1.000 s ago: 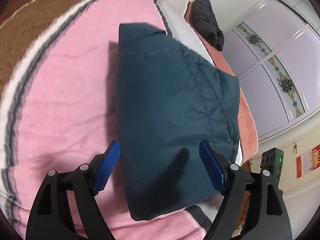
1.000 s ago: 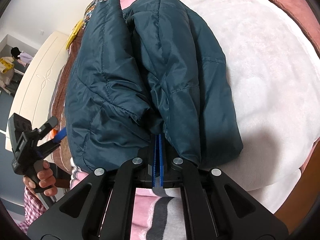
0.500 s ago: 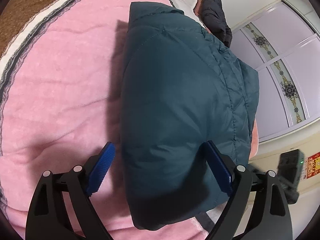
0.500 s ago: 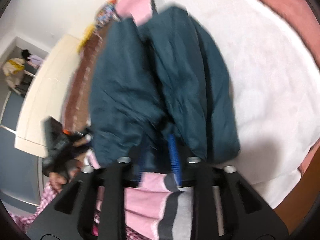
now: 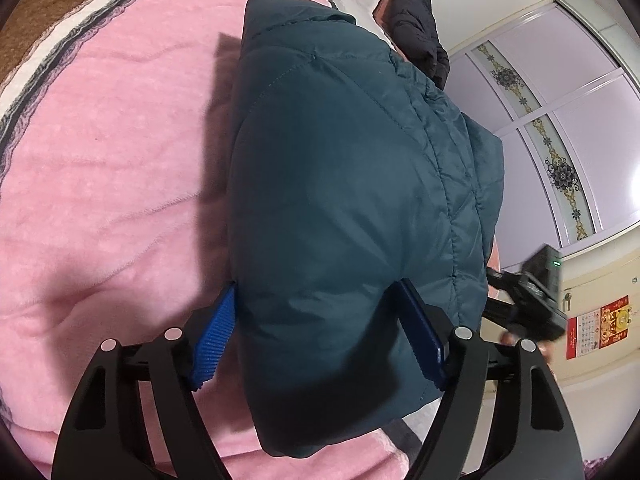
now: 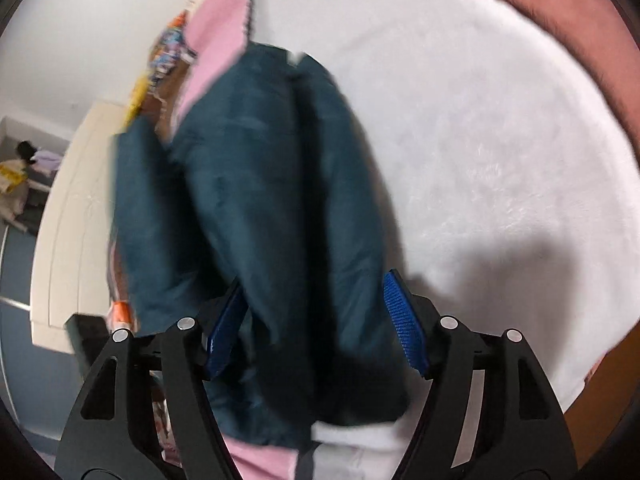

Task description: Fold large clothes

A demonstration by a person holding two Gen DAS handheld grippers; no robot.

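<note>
on the pink blanket (image 5: pixel 100 184) lies the folded teal jacket (image 5: pixel 340 200). right gripper (image 6: pixel 316 324), clamped a second ago, has just been opening and now straddles one fold, pads apart; left gripper (image 5: pixel 320 332) straddles the bundle wide, gripping nothing. folding looks nearly finished.

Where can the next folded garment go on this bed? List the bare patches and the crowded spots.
Free: the wide pink blanket beside the teal jacket, bordered by its striped edge; the white blanket on the jacket's other side, bordered by the rust-pink band. Crowded: the near end, where the left gripper and right gripper straddle the jacket, and the far end by the black garment.
</note>
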